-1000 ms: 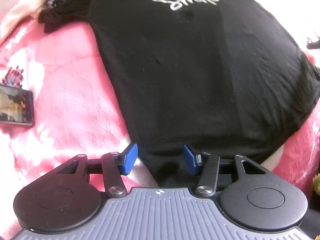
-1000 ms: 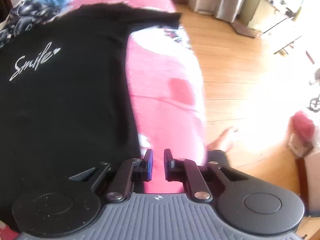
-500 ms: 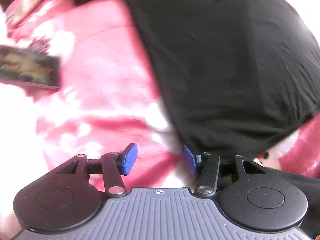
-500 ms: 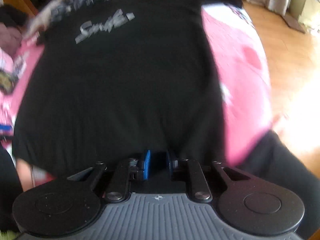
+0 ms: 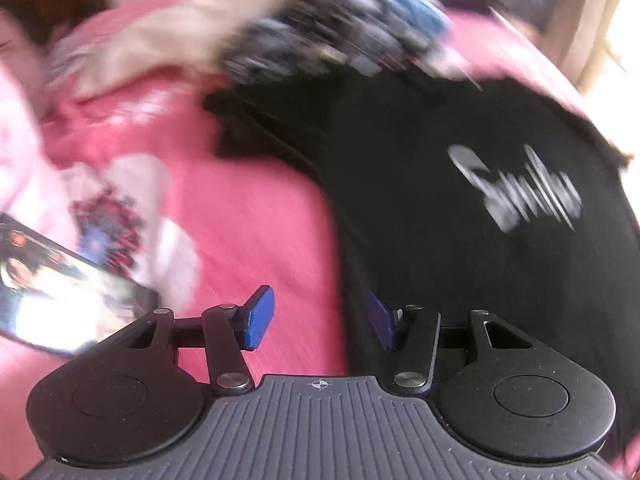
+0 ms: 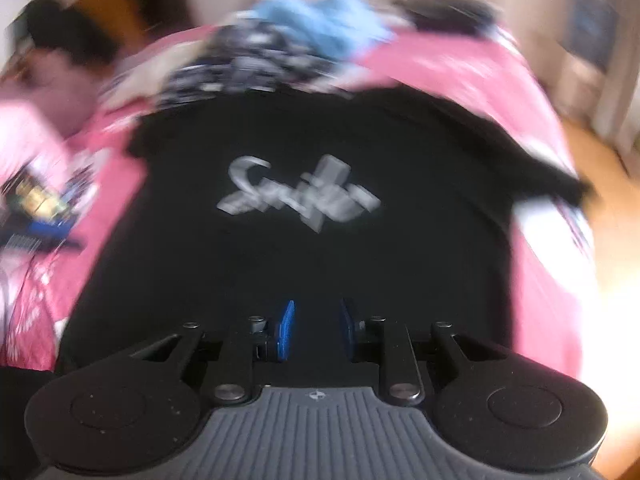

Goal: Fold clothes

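Observation:
A black T-shirt (image 6: 320,264) with a silver "Smile" print (image 6: 296,196) lies flat on the pink blanket (image 5: 248,232), its collar at the far end. Both views are motion-blurred. My left gripper (image 5: 320,322) stands open over the shirt's left side edge. Its left pad is above the blanket, its right pad above the black cloth (image 5: 460,264), and neither presses on anything. My right gripper (image 6: 316,328) hovers over the shirt's lower middle with its jaws opening. Only flat black cloth shows through the gap, and no fold is pinched.
A lit phone (image 5: 60,304) lies on the blanket left of the shirt. A heap of patterned and blue clothes (image 6: 304,36) sits beyond the collar. Small items (image 6: 36,204) lie at the blanket's left. Wooden floor (image 6: 608,200) runs along the bed's right edge.
Both cameras have swung from the shirt's hem toward its print and collar. The right gripper's pads, nearly together before, have spread apart. The left gripper stayed open and shifted to the shirt's left edge.

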